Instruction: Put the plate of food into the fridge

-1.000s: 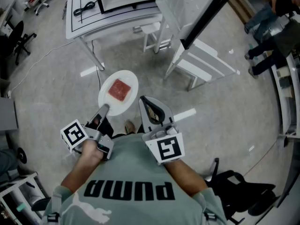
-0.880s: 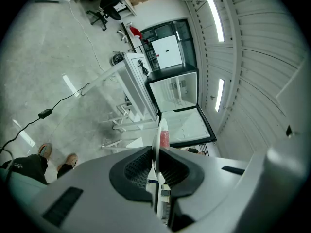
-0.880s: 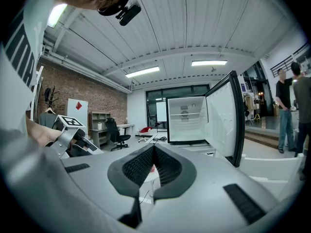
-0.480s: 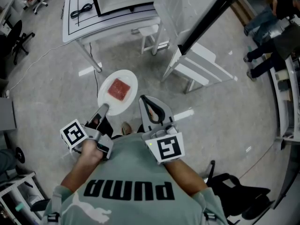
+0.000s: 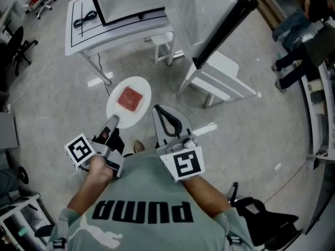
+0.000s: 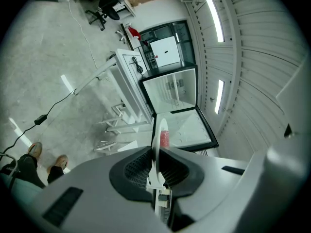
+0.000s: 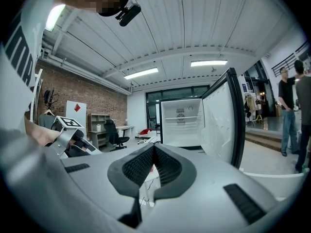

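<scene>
Above the grey concrete floor (image 5: 251,129), the left gripper (image 5: 114,122) pinches the rim of a round white plate (image 5: 141,90) between its fingers (image 6: 132,168). A red square slab of food (image 5: 130,99) lies on the plate. Beside it, the right gripper (image 5: 157,110) keeps its fingers (image 7: 138,165) pressed together, empty, facing the open white fridge (image 7: 181,123).

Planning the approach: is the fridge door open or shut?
Open: the fridge door stands swung aside, baring the white interior of the fridge.
</scene>
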A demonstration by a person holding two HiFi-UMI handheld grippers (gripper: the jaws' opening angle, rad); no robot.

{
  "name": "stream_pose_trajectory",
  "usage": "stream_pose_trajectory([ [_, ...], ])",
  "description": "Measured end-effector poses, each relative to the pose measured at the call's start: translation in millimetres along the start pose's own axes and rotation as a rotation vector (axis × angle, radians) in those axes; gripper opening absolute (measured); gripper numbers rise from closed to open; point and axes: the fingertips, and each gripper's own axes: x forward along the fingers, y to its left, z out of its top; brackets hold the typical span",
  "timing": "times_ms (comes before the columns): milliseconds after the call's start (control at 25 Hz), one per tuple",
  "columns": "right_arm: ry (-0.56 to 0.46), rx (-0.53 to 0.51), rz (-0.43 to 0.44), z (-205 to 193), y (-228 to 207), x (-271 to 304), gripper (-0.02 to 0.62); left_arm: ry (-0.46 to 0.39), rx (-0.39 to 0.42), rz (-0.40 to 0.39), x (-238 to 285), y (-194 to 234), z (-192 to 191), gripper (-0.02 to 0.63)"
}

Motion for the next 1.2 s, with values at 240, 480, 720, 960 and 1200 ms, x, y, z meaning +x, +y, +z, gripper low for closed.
stream_pose_trajectory([
  [240, -0.002, 0.008, 0.019, 1.0, -23.3, 9.4, 0.005, -0.016, 0.001, 0.007, 22.2, -6.8, -0.5, 0.035],
  [480, -0.018, 0.011, 0.056, 2.4, -44.8, 20.3, 0.005, -0.052, 0.005, 0.009, 42.1, -14.7, -0.1, 0.035],
  [720, -0.032, 0.016, 0.107, 5.7, -66.8, 29.9, 0.005, -0.107, 0.004, 0.016, 58.7, -24.1, -1.3, 0.035],
  [960, -0.033, 0.017, 0.161, 2.1, -84.0, 34.8, 0.005, -0.163, -0.01, 0.026, 70.7, -27.1, -7.1, 0.035],
  [1200, -0.033, 0.036, 0.192, 0.3, -91.7, 37.4, 0.005, -0.198, -0.018, 0.038, 72.8, -29.4, -9.3, 0.035],
])
